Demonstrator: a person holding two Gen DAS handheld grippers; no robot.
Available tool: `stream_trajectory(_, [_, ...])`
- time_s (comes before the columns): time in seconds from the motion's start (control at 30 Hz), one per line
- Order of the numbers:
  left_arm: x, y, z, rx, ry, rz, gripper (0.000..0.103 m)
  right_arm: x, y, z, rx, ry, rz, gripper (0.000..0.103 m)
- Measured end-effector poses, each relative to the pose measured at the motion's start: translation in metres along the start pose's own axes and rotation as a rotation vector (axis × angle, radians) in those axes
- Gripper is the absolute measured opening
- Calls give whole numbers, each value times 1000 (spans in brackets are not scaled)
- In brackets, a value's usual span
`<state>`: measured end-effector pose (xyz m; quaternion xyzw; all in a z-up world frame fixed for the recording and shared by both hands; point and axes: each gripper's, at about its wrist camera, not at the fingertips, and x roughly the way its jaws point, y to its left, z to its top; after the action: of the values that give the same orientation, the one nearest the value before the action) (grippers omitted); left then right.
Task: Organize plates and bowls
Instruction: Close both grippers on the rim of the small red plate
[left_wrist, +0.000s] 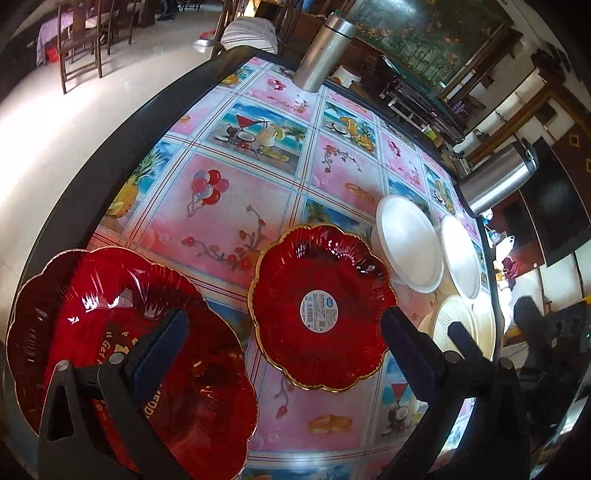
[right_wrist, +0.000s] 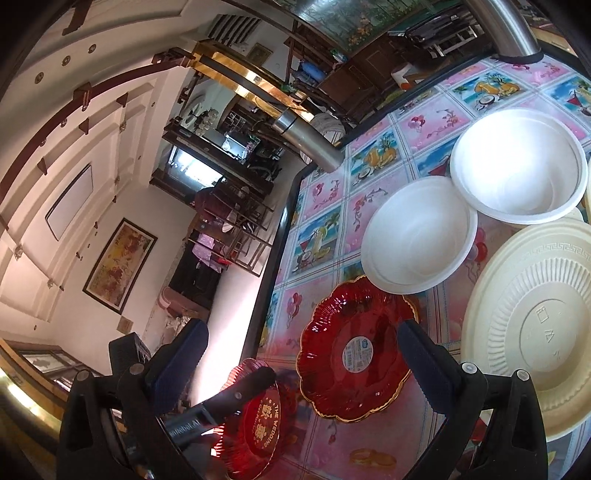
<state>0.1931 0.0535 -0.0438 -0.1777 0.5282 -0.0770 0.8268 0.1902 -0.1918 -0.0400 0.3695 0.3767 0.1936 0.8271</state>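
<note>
L gripper (left_wrist: 284, 328): jaws spread wide, holding nothing; hovers above table w/ left finger over the lettered red plate.
R gripper (right_wrist: 303, 354): released, jaws wide, empty; above near table edge.
Lettered red plate (left_wrist: 122, 332): near-left corner of table, gold "THE WEDDING" text.
Stickered red plate (left_wrist: 321, 306): gold rim, flat on tablecloth (left_wrist: 229, 192), just right of lettered one, apart from it.
White bowls (right_wrist: 419, 234): two, right/far of stickered plate, rims touching; nearer one overlaps stickered plate's rim.
Cream plate (right_wrist: 535, 325): ribbed, right of stickered plate.
Steel flasks (left_wrist: 325, 51): two, far edge.
</note>
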Motion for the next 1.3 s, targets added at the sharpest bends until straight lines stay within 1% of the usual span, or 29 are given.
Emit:
stream_trajectory(0.07, [4,-2,8,-3,23,-7,103,6,-9,2,50,28,13,102])
stream_trajectory(0.13, [8,-5,15,-4,45,-31,103,14,-19,3,87,55,26,102])
stream_trajectory(0.23, [21,-5,25,-8,89,-54,103,24,-28,2,119,100,34,102])
stream_trajectory(0.3, [32,-2,30,-35,124,-67,103,30,-32,1,133,133,45,102])
stream_trajectory(0.43, [51,3,31,-77,188,-102,103,36,-35,-3,145,170,25,102])
stream_trajectory(0.6, [61,8,33,-104,227,-133,103,39,-45,-5,177,196,7,102])
stream_trajectory(0.77, [64,10,34,-113,234,-148,103,41,-46,-6,182,197,27,102])
stream_trajectory(0.9, [60,5,27,-79,231,-152,103,42,-46,-7,194,199,76,101])
stream_trajectory(0.97, [57,2,22,-55,227,-146,103,42,-44,-7,183,203,80,101])
stream_trajectory(1.03, [56,-1,20,-38,221,-134,103,43,-43,-9,175,203,71,100])
stream_trajectory(1.13, [56,-3,20,-42,214,-117,103,44,-43,-10,165,209,41,98])
stream_trajectory(1.2, [58,-6,21,-50,213,-137,103,44,-47,-10,169,219,-4,97])
stream_trajectory(1.23, [58,-7,22,-52,212,-149,103,46,-48,-10,166,226,-23,93])
stream_trajectory(1.3, [60,-9,24,-51,215,-174,103,50,-50,-11,161,249,-52,87])
